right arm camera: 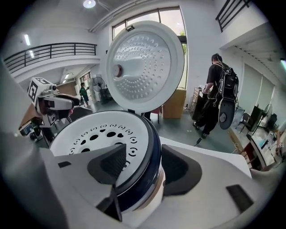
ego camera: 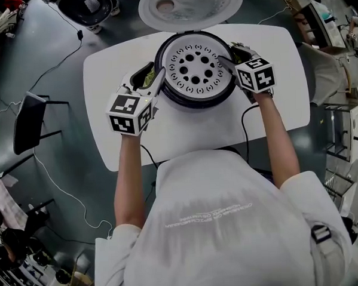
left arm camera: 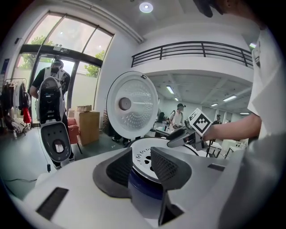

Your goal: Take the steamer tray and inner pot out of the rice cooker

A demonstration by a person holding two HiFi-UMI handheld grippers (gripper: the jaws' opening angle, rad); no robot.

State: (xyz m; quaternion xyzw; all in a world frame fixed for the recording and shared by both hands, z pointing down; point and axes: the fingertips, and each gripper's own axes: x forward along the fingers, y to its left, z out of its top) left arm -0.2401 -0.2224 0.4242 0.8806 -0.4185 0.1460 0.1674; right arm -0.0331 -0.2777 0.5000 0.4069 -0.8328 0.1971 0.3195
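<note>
The rice cooker stands at the table's far side with its round lid swung up. A white steamer tray with many holes fills its mouth and hides the inner pot. My left gripper is at the cooker's left rim, open. In the left gripper view the tray's edge and the dark blue body lie in the gap of that gripper. My right gripper is open astride the right rim. One jaw of this gripper is over the tray, the other outside the cooker wall.
The white table has rounded edges. A black cord runs from the cooker toward the person. A black chair stands to the left on the floor. A person with a backpack stands beyond the table.
</note>
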